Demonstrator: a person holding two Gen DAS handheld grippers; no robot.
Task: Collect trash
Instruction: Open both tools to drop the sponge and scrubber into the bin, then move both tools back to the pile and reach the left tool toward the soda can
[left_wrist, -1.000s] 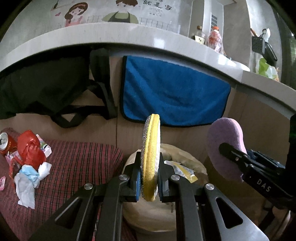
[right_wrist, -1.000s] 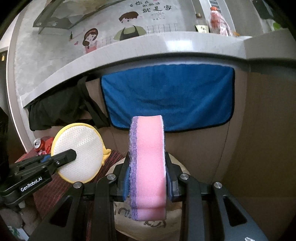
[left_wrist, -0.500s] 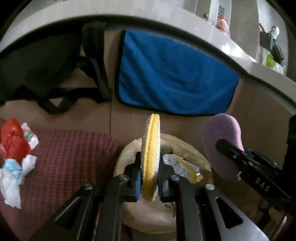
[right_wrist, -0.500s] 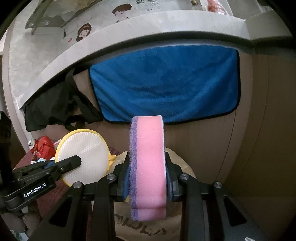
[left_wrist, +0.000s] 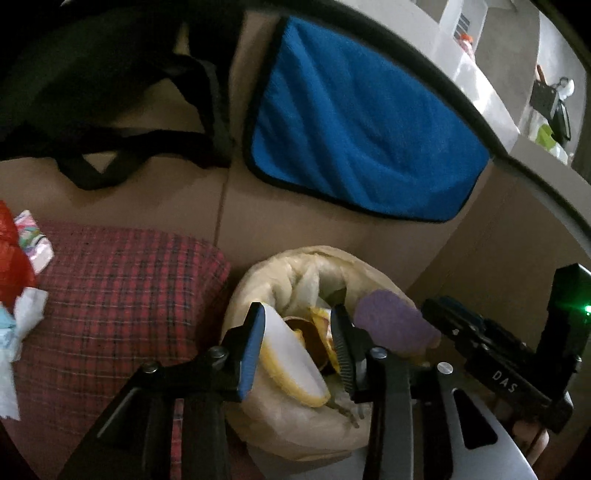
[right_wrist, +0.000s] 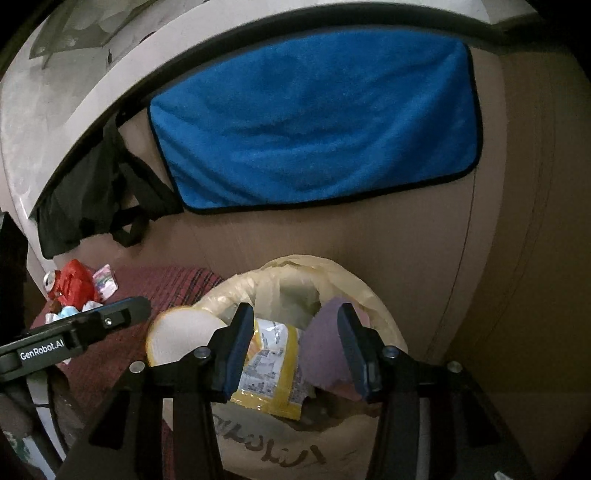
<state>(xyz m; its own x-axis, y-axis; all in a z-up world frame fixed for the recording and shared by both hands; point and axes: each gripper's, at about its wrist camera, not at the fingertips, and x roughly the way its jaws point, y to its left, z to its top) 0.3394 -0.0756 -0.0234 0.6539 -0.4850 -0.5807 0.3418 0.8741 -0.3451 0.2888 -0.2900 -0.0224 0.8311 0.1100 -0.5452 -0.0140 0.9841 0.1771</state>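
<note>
Both grippers hang over a bin lined with a pale bag (left_wrist: 295, 262) (right_wrist: 310, 269). My left gripper (left_wrist: 299, 350) is open; the round yellow-rimmed scrub pad (left_wrist: 291, 358) leans loose between its jaws, tipping into the bin, and shows in the right wrist view (right_wrist: 177, 332). My right gripper (right_wrist: 295, 347) is open; the purple sponge (right_wrist: 325, 350) lies loose inside the bin by its right jaw, and shows in the left wrist view (left_wrist: 391, 321). A yellow wrapper (right_wrist: 269, 365) lies in the bin.
A red plaid cloth (left_wrist: 122, 295) lies left of the bin. On its left sit a red bag (right_wrist: 74, 284), a can, tissues (left_wrist: 18, 332) and a small packet (left_wrist: 33, 236). A blue towel (left_wrist: 354, 133) and black straps (left_wrist: 110, 155) hang on the brown panel behind.
Both grippers lowered toward the bin and opened. The yellow pad and the pink-purple sponge, held upright before, are released and dropping into the bin.
</note>
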